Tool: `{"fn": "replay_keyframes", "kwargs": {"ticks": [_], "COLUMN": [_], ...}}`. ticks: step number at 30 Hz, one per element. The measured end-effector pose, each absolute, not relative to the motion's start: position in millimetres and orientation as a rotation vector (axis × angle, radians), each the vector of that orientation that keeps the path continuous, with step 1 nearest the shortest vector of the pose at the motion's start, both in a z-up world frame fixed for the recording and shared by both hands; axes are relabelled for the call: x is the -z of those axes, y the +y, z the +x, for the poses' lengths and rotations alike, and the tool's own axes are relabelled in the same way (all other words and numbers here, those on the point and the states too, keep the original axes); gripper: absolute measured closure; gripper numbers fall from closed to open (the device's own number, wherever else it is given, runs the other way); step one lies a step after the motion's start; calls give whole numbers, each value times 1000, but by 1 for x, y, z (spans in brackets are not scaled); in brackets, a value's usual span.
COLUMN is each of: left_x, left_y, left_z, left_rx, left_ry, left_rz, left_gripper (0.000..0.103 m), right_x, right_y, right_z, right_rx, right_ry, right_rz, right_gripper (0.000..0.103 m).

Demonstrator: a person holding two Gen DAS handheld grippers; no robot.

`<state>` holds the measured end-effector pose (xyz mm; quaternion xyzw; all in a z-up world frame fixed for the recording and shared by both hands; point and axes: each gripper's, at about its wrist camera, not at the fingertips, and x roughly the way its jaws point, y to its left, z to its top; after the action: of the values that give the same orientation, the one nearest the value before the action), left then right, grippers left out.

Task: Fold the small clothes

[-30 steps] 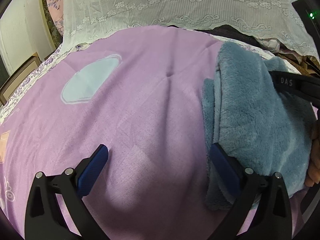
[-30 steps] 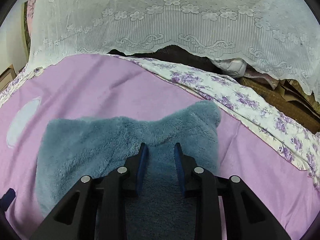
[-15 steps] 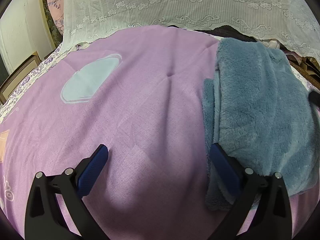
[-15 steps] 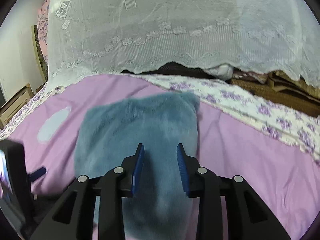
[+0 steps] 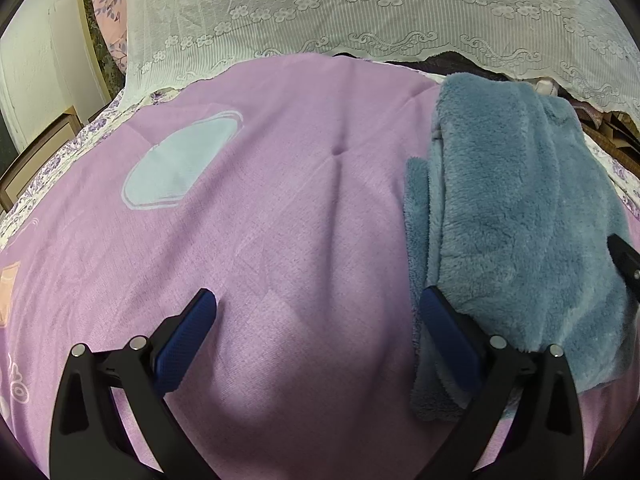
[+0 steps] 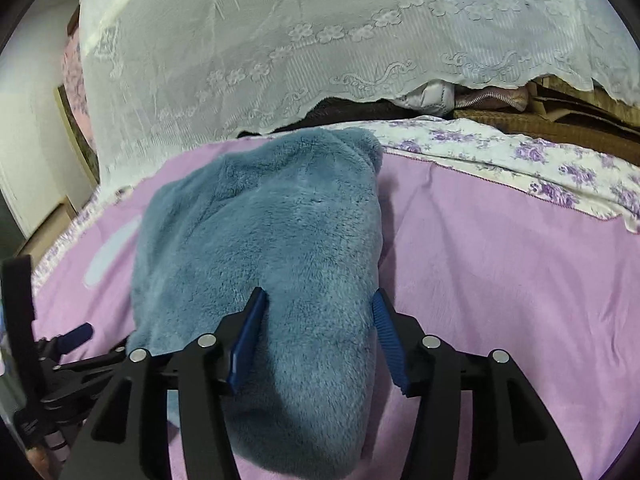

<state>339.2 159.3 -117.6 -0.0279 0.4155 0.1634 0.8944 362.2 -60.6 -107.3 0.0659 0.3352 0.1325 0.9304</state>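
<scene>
A fluffy blue-grey garment [image 5: 520, 216] lies folded in layers on the pink bedspread [image 5: 280, 200], at the right of the left wrist view. My left gripper [image 5: 316, 316] is open and empty over the bedspread; its right finger [image 5: 448, 332] is at the garment's left edge. In the right wrist view the garment [image 6: 272, 240] stretches away from me. My right gripper [image 6: 320, 320] is open just above its near end, with nothing held between the jaws. The left gripper [image 6: 60, 344] shows at the lower left there.
A white lace curtain [image 6: 320, 40] hangs along the far side of the bed. A floral sheet [image 6: 540, 160] and brown clutter [image 6: 560, 120] lie at the back right. A pale blue patch [image 5: 180, 164] marks the bedspread at the left. A wooden frame [image 5: 36, 148] stands far left.
My right gripper has opened wide, let go of the garment and pulled back and up. The folded garment now lies flat. The left gripper has stayed still.
</scene>
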Motion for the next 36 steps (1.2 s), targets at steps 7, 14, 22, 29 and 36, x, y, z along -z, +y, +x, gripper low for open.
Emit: {"fn": "replay_keyframes", "kwargs": {"ticks": [7, 14, 22, 29, 36], "left_x": [117, 113, 112, 103, 95], "left_y": [160, 159, 159, 158, 153], "left_z": [339, 338, 337, 330, 323], "left_rx": [-339, -331, -327, -308, -299], "left_ry": [860, 845, 840, 793, 739], "left_rz": [-67, -67, -72, -79, -70], "left_gripper": [4, 4, 4, 4, 4], "right_x": [92, 95, 101, 87, 89], "right_y": [-50, -34, -39, -52, -55], "right_z": [334, 330, 331, 323, 325], "right_rx": [-243, -271, -262, -250, -244], "right_ry": [574, 591, 602, 526, 531], "right_rz": [20, -51, -27, 39, 46], "right_gripper": [49, 49, 44, 44, 44]}}
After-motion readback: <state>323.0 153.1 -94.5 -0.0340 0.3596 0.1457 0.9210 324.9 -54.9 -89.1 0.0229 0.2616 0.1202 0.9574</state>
